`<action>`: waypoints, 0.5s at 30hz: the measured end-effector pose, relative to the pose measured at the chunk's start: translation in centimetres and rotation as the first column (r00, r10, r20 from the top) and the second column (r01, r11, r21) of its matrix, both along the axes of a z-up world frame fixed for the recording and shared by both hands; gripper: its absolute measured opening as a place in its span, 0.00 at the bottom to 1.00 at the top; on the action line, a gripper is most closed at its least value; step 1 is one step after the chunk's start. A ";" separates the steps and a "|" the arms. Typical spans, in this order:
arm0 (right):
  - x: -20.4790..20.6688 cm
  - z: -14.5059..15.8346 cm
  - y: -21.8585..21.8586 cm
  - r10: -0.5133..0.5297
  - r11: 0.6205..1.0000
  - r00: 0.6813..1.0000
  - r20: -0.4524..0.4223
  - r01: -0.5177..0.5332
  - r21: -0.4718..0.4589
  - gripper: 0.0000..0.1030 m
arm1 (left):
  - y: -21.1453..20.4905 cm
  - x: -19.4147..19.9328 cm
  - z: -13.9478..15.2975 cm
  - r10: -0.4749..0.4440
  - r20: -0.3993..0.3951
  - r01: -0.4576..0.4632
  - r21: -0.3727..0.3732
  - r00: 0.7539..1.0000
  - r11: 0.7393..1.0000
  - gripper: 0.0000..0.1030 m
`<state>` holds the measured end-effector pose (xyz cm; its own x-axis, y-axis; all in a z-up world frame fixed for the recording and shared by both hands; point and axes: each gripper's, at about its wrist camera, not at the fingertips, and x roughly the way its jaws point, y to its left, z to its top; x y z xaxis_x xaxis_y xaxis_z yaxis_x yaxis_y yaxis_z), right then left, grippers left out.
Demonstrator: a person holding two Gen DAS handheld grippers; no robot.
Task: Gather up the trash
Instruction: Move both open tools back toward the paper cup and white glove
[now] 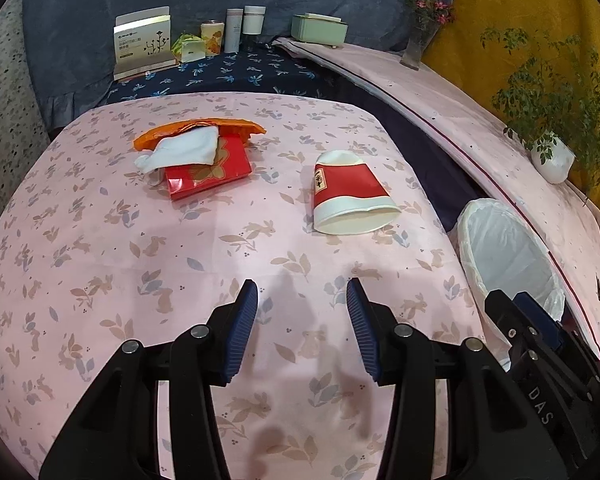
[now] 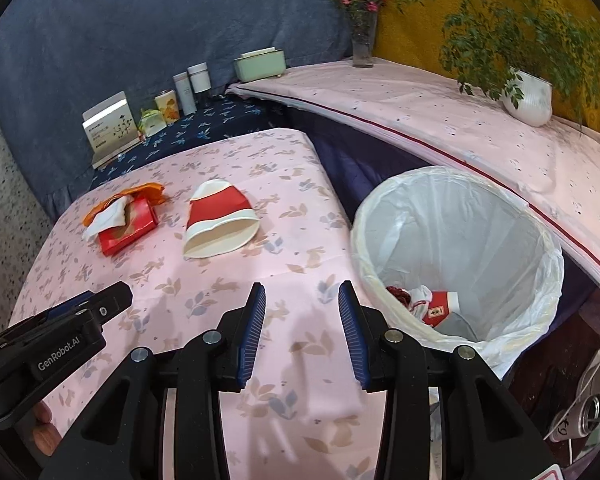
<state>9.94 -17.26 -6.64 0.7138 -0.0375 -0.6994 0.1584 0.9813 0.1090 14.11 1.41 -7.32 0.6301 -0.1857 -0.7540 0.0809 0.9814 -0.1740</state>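
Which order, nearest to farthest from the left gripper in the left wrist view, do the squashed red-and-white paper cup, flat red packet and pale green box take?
From the left gripper:
1. Squashed red-and-white paper cup, ahead, slightly right on the pink cloth.
2. Flat red packet, farther, ahead left, under a white tissue.
3. Pale green box, at the back.

Crushed red-and-white paper cup [image 1: 350, 196] on its side on pink cloth, flattened mouth facing near edge. Left of it, well apart: red carton [image 1: 208, 172], white crumpled tissue [image 1: 184, 152] draped over it, orange wrapper [image 1: 198, 130] behind, touching. White-lined bin [image 2: 456, 256] beside table, red-and-white scraps [image 2: 432, 306] at bottom.
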 end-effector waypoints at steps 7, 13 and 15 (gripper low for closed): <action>0.7 -0.2 2.0 0.016 1.000 1.000 -0.011 -0.016 -0.009 0.37 | 2.5 0.8 -0.5 0.029 -0.010 -0.029 -0.011 1.000 1.000 0.43; 2.0 -0.5 3.7 0.024 1.000 0.999 -0.021 -0.024 -0.019 0.36 | 4.6 2.2 -0.8 0.051 -0.018 -0.051 -0.022 0.999 0.998 0.43; 2.7 -0.5 4.3 0.026 0.999 0.999 -0.022 -0.027 -0.019 0.36 | 5.7 2.9 -1.0 0.065 -0.025 -0.065 -0.031 0.998 0.997 0.43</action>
